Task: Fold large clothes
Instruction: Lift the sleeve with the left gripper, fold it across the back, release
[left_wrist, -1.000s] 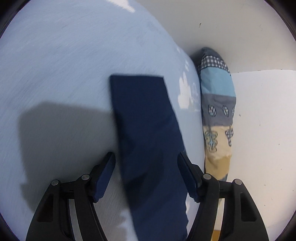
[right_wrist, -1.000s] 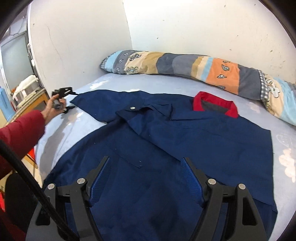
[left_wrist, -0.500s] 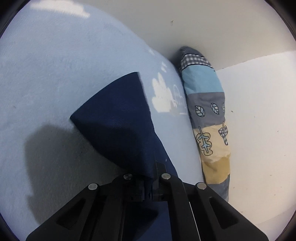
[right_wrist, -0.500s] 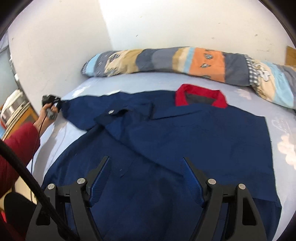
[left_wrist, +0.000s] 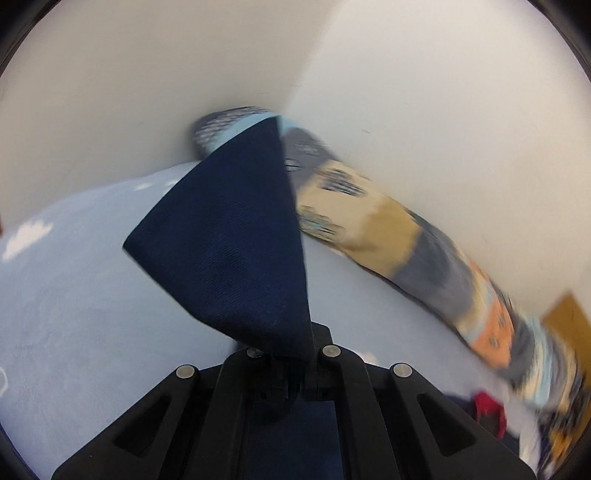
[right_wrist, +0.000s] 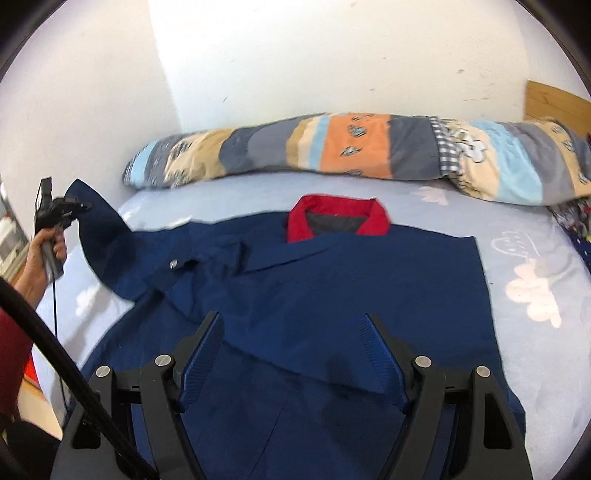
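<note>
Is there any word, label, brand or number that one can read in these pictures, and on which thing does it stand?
None can be read.
The navy shirt shows no print; its red collar shows no readable tag.
The striped bolster pillow and the blue bedsheet carry only pictures, no letters.

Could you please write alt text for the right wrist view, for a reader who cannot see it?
A navy blue cloth shirt with a red collar lies spread on a light blue bedsheet, beneath the open right gripper. At far left, the left gripper lifts one sleeve; a striped patchwork bolster lines the white wall.
</note>
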